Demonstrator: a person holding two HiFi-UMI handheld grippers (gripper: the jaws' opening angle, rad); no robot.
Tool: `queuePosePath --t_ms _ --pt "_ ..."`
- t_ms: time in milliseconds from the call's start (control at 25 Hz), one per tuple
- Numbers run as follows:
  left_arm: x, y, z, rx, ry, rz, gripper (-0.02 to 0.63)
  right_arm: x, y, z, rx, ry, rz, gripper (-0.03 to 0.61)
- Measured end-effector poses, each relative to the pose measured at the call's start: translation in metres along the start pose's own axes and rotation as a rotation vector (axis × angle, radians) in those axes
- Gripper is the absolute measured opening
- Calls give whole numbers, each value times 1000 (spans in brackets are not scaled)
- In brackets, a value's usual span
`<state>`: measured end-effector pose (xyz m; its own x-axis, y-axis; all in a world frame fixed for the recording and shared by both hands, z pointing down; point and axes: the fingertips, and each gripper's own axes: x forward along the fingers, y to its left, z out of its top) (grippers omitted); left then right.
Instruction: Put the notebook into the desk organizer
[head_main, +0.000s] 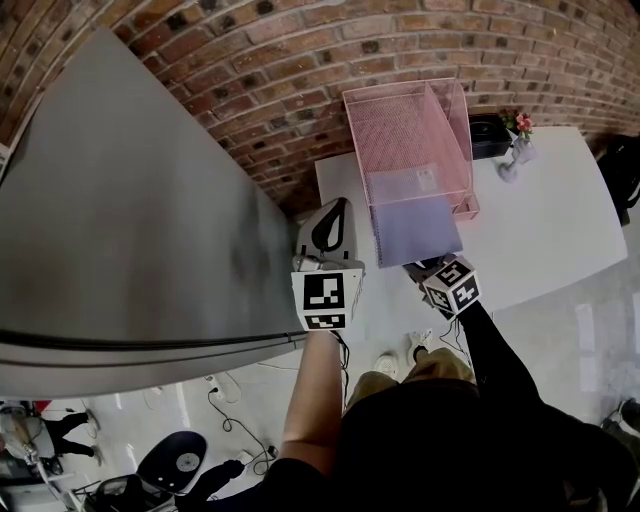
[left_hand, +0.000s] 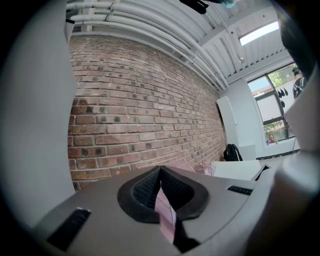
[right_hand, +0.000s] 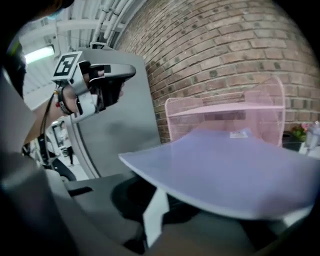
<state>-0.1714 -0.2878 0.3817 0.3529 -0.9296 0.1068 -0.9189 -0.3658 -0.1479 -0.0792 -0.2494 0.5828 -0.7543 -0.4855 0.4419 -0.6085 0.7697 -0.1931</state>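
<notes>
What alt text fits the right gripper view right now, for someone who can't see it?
A lavender notebook, gripped at its near edge by the right claw, stretches toward a pink wire-mesh desk organizer against a brick wall. At upper left, the left claw is held up beside a grey panel.

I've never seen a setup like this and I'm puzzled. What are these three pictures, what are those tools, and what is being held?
A person holds a two-jaw gripper in each hand. One picture looks down from a head camera; the other two come from cameras on the grippers. On the white table stands a pink mesh desk organizer. The right gripper is closed on a lavender notebook, its far end inside the organizer. The left gripper is shut and empty.
</notes>
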Motion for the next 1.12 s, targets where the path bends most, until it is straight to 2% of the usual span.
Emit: queuePosePath --t_ms 40,120,360,600,840,1120 --pt "0 -1 0 1 1 -1 15 -3 -5 1 1 -4 -35 23" --pt "0 -2 -1 1 1 -2 15 -7 -8 0 16 -3 -64 21" --pt "-1 -5 0 -1 0 -9 15 -6 -4 -8 60 59 -69 21" --pt "0 -14 0 9 2 -19 15 -4 -11 -8 64 95 -118 21" --pt "5 -18 3 18 15 -21 15 -5 -34 -2 91 94 -165 21" --pt "13 -15 -1 20 33 -8 15 3 -57 7 84 81 -180 21"
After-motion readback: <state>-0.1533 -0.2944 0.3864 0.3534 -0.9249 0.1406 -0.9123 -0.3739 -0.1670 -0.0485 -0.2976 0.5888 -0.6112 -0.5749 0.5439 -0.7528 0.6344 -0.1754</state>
